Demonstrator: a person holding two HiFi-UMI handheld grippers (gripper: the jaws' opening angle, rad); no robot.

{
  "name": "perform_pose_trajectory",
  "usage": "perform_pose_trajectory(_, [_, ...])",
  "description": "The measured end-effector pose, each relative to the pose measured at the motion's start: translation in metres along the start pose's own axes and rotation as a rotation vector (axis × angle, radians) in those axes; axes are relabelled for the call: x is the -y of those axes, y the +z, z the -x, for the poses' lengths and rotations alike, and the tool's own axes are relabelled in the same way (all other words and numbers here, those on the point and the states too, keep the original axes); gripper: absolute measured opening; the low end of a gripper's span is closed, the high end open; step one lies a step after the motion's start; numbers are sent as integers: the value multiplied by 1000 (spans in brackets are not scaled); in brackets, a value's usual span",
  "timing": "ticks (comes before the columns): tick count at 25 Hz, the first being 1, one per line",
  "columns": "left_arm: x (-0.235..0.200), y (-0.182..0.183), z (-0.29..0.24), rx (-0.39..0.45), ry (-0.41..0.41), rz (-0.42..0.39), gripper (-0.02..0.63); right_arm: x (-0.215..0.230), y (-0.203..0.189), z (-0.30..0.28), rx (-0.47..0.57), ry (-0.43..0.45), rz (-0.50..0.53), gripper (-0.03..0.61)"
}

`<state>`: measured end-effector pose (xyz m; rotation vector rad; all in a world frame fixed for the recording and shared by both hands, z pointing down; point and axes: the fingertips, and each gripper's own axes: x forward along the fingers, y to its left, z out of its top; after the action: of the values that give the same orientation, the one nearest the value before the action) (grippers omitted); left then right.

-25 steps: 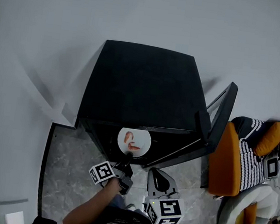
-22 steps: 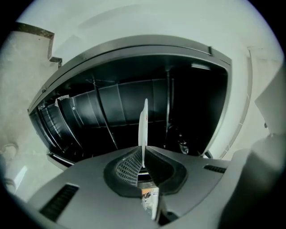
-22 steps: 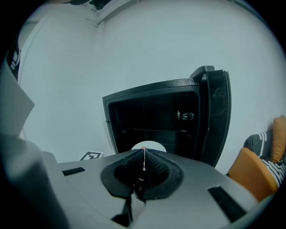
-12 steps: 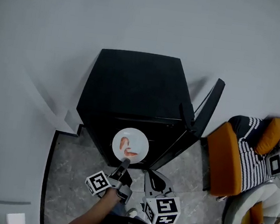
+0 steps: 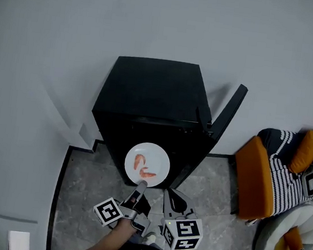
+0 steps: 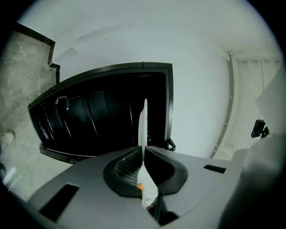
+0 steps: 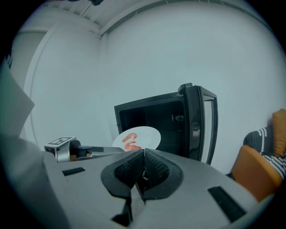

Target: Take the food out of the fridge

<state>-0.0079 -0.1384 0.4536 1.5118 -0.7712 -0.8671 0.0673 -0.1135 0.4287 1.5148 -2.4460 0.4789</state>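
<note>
Head view: the left gripper [image 5: 139,188] holds a white plate [image 5: 161,157] of pink food [image 5: 139,160] just in front of the black fridge [image 5: 155,93], whose door [image 5: 230,109] stands open. Left gripper view: its fingers clamp the plate's rim, edge-on before the fridge's dark interior. Right gripper view: the right gripper [image 7: 143,155] has its fingers pressed together on nothing, facing the fridge.

Soft, even light; fisheye warp, dark vignette at edges. Ahead of left gripper [image 6: 144,151], fridge [image 6: 98,120] interior crushed black; near jaws slightly soft.
</note>
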Motion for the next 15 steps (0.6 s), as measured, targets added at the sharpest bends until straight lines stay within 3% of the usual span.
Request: perform_pose_trajectory(15, [25, -22, 40, 53, -3, -23, 23, -13, -14, 33, 19, 25, 7, 22])
